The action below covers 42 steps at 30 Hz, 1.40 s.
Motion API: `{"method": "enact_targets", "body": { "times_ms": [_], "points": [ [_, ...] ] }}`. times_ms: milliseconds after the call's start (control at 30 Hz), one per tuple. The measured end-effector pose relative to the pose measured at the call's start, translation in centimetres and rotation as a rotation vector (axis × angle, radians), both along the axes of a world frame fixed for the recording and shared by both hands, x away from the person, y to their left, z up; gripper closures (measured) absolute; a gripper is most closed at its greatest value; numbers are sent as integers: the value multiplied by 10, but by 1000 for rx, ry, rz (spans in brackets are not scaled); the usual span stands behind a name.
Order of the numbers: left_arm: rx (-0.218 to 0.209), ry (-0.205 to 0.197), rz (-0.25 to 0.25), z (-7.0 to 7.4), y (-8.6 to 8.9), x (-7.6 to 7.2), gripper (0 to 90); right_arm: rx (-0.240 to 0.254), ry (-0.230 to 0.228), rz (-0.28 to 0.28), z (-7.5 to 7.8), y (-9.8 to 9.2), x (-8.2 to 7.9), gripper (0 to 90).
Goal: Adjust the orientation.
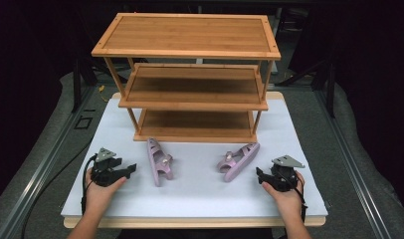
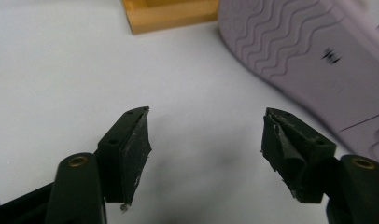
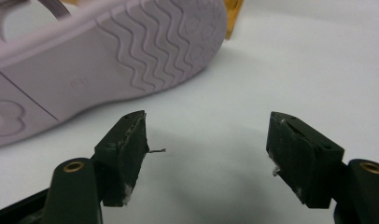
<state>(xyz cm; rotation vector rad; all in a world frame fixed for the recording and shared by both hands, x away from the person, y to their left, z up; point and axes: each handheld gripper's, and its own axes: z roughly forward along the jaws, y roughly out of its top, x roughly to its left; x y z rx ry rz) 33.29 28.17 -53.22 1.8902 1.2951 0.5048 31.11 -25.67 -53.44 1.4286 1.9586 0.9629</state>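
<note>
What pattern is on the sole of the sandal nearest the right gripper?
Wavy ridges on a pale lilac sole, clearest in the right gripper view.

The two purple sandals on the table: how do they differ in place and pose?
The left sandal lies nearer the left gripper, the right sandal nearer the right gripper. The left sandal runs almost straight away from the shelf; the right sandal lies more slanted. Both lie on their sides, soles outward, ungripped.

High view looks down over the white table (image 1: 200, 194); both gripper views skim it closely, each facing a sandal sole.
</note>
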Motion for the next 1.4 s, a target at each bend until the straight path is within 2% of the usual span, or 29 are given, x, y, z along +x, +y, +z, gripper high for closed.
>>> {"method": "enact_targets", "body": {
  "times_ms": [33,67,133,267,333,400,467,533,600,633,667,900,1033,1067,1167,1233,1267,1300,1333,1400],
  "points": [
    [-3,-13,-2,2,0,-2,348,2,-7,3,3,1,-2,310],
    [-4,-17,-4,4,-1,-4,358,-34,-15,-19,6,2,-4,336],
    [-26,-27,-16,8,-3,-8,387,-54,-38,8,10,6,-7,393],
    [-27,-41,-26,10,-7,-11,424,-57,-40,36,13,11,-9,411],
    [-32,-46,-35,11,-10,-12,444,-92,-46,53,14,16,-10,415],
    [-24,-43,-53,15,-14,-15,444,-94,-43,56,15,19,-11,418],
    [-24,-39,-56,16,-16,-16,444,-81,-41,60,16,20,-11,420],
    [-32,-28,-65,19,-18,-19,461,-41,-38,63,17,19,-12,435],
    [-32,-43,-76,22,-21,-22,465,7,-31,70,18,18,-12,441],
    [-27,-49,-81,24,-22,-23,473,15,-36,70,18,18,-12,444],
    [-20,-61,-94,27,-24,-24,478,10,-40,75,18,18,-13,445],
    [-46,-60,-147,35,-33,-26,549,-18,-45,70,17,22,-13,446],
    [-50,-61,-167,42,-39,-25,650,-20,-44,58,19,22,-14,453],
    [-52,-60,-175,44,-42,-25,650,-16,-52,57,19,22,-14,457],
    [-41,-51,-190,45,-48,-23,709,2,-49,57,21,21,-15,477],
    [-42,-48,-195,44,-52,-22,761,-5,-38,68,20,21,-15,486],
    [-41,-44,-201,44,-54,-20,828,-12,-26,67,19,22,-15,487],
    [-39,-42,-208,44,-56,-19,828,-12,-26,67,19,22,-15,487],
    [-38,-37,-216,45,-59,-17,885,-5,-32,66,19,23,-15,487],
    [-34,-31,-225,45,-63,-16,896,-4,-39,58,20,23,-16,486]
  ]
}}
